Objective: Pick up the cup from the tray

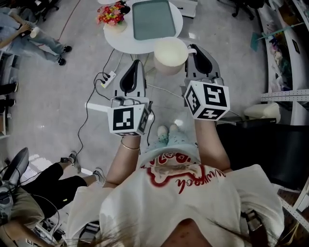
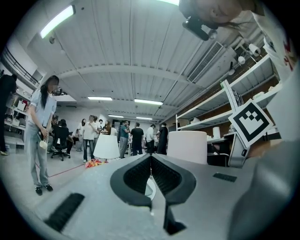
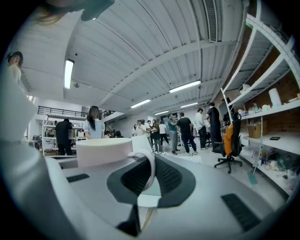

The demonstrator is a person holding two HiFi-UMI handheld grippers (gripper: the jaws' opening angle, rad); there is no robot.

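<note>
A wide, cream-white round cup with a loop handle. The right gripper is clamped on that handle. The left gripper has its jaws pressed together, holding nothing.

I count two grippers, the left gripper and the right gripper, one cup, one tray, one round table and one flower bunch.
</note>
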